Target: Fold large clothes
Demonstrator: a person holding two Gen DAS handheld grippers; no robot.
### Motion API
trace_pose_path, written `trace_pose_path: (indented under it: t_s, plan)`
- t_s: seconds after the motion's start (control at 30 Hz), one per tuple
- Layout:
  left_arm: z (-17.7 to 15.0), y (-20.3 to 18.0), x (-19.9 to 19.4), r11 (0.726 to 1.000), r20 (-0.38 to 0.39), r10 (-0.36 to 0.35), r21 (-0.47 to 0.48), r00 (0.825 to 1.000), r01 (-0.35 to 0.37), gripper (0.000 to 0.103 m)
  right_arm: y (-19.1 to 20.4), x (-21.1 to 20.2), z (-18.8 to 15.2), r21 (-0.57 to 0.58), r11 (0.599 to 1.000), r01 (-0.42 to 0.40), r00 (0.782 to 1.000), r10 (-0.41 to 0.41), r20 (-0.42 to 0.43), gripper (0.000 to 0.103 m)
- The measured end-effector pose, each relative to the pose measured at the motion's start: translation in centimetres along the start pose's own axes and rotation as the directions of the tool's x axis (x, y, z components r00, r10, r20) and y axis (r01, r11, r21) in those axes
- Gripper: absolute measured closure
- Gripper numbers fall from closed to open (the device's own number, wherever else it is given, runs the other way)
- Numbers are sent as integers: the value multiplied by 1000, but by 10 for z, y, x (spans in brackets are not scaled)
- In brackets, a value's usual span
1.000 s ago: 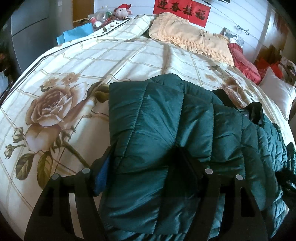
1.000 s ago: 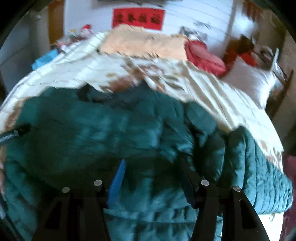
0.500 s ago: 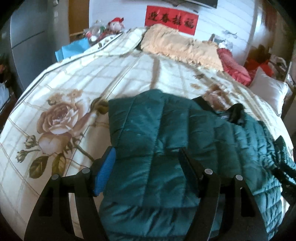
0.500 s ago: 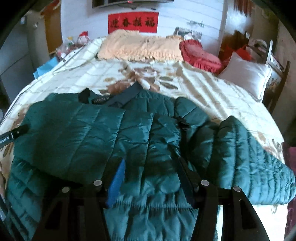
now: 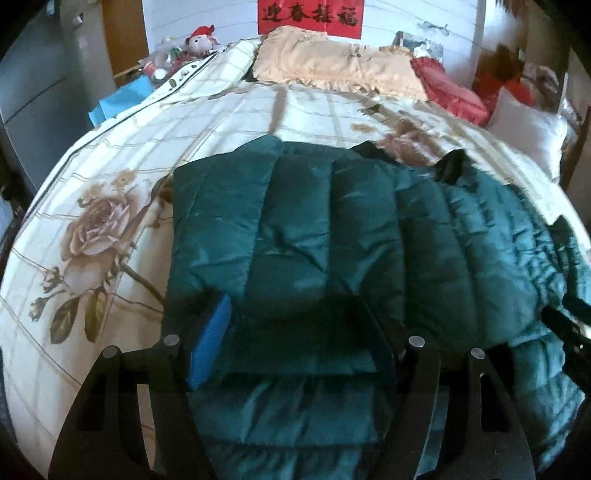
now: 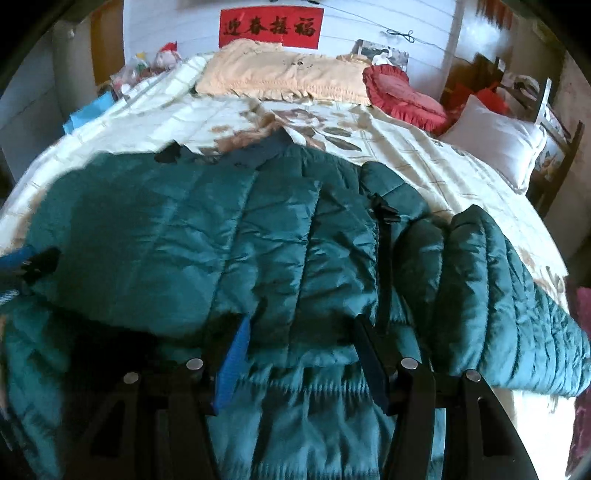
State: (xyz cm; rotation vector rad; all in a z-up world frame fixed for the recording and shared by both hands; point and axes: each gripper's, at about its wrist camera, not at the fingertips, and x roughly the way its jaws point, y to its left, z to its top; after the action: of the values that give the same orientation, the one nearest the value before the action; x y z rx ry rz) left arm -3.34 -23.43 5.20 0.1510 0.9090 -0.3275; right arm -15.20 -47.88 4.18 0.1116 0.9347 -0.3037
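Observation:
A dark green quilted puffer jacket (image 5: 332, 236) lies spread on the floral bedspread (image 5: 110, 192), with one side folded over its middle. It also fills the right wrist view (image 6: 221, 240); a sleeve (image 6: 498, 295) lies out to the right. My left gripper (image 5: 291, 332) is open and empty, low over the jacket's left part near its hem. My right gripper (image 6: 303, 347) is open and empty, low over the jacket's middle. The right gripper's tip shows at the right edge of the left wrist view (image 5: 565, 325).
A peach pillow (image 5: 332, 66), a red cushion (image 5: 450, 92) and a white pillow (image 5: 524, 129) lie at the head of the bed. A red banner (image 6: 271, 27) hangs on the wall. Toys and clutter (image 5: 184, 48) sit at the far left. A chair (image 6: 554, 122) stands on the right.
Both grippers have pulled back and up from the jacket, so more of the bed shows. The folded jacket lies still. Both stay open.

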Motion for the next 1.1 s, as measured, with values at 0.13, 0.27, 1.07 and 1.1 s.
trace_pose_path:
  t_s: [0.13,0.27,1.07,1.1]
  plan:
    - [-3,-9,-21,1000,38,-23,11,999,22,32,-12,-33,-11,12,1000,-7,998,6,57,32]
    - [-8,-19,-39,997,50,-73,4,996,73,32,-28,-54,-25,34,999,-10,998,8,61,30]
    - [-45,-52,-58,985,4,-172,31,985,172,32,-249,-75,-85,372,876,308,946,-323,-24,29]
    - [-46,-51,-57,985,1,-172,29,985,172,32,-259,-74,-86,383,864,326,940,-340,-31,29]
